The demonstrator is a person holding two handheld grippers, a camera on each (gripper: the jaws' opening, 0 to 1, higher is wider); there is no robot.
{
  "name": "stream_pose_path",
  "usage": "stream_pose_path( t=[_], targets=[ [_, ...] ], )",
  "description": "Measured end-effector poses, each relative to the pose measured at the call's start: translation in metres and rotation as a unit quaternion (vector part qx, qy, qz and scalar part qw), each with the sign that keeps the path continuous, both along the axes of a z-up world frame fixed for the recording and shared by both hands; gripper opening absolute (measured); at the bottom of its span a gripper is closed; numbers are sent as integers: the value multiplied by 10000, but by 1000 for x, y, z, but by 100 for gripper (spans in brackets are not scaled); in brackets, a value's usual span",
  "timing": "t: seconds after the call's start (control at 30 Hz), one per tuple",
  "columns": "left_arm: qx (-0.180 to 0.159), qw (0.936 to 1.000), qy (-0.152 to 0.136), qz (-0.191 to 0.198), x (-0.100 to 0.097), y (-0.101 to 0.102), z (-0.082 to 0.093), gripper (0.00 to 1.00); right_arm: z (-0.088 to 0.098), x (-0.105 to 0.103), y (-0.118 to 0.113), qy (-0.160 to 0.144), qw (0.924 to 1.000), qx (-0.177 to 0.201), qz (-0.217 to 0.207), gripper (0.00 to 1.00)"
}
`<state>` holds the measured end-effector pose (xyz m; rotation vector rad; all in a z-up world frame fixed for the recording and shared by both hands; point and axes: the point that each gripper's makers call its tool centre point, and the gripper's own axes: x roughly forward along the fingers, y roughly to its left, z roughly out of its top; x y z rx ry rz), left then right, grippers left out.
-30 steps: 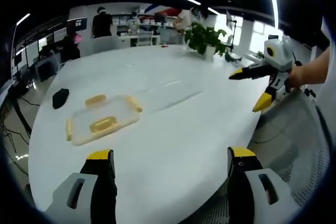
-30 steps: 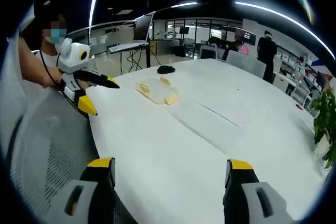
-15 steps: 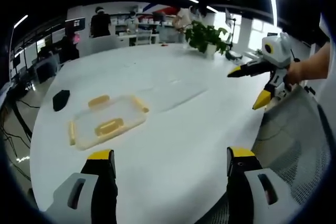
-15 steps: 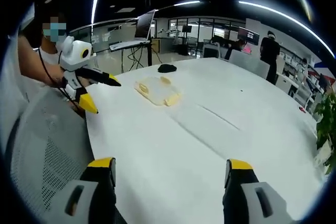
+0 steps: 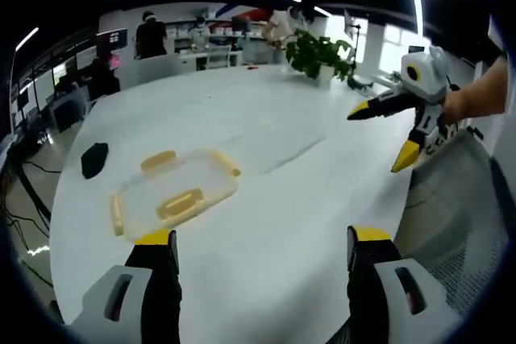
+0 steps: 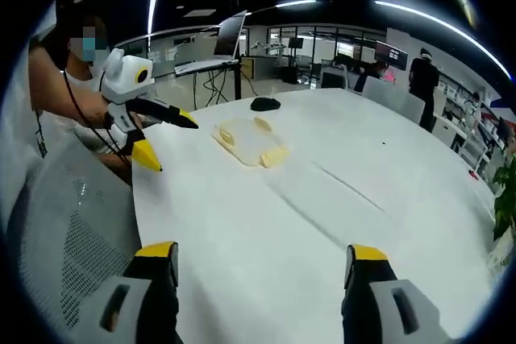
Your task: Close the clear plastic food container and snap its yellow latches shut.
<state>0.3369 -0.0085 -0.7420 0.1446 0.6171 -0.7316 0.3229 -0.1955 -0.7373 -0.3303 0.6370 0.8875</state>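
A clear plastic food container with yellow latches lies flat on the white table, at the left in the left gripper view. My left gripper is open just short of it, nothing between its yellow-tipped jaws. In the right gripper view the same container lies far off, past the left gripper, which a person's hand holds. My right gripper is open over bare table with nothing in it. The right gripper also appears at the right of the left gripper view, jaws apart, above the table edge.
A small black object lies left of the container. A potted plant stands at the table's far side. A grey mesh chair is at the near table edge. People stand at desks in the background.
The left gripper view has drawn nearer the container, which now sits lower and larger in it. In the right gripper view the left gripper has shifted toward the container.
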Motion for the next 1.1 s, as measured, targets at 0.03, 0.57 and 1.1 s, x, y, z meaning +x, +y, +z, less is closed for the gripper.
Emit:
stream_pose_path(
  t=[0.03,0.57,1.1],
  targets=[
    [19,10000,5,-10,2,1,-1,84,-1,1,1,3,10000,-5,20,84],
    [144,9999,41,-74,18,22,-5,83,5,25,26,-58,9996,-25,268,83],
    [253,9996,53,-79,33,45,-6,82,1,40,51,-70,9986,-83,520,81]
  ],
)
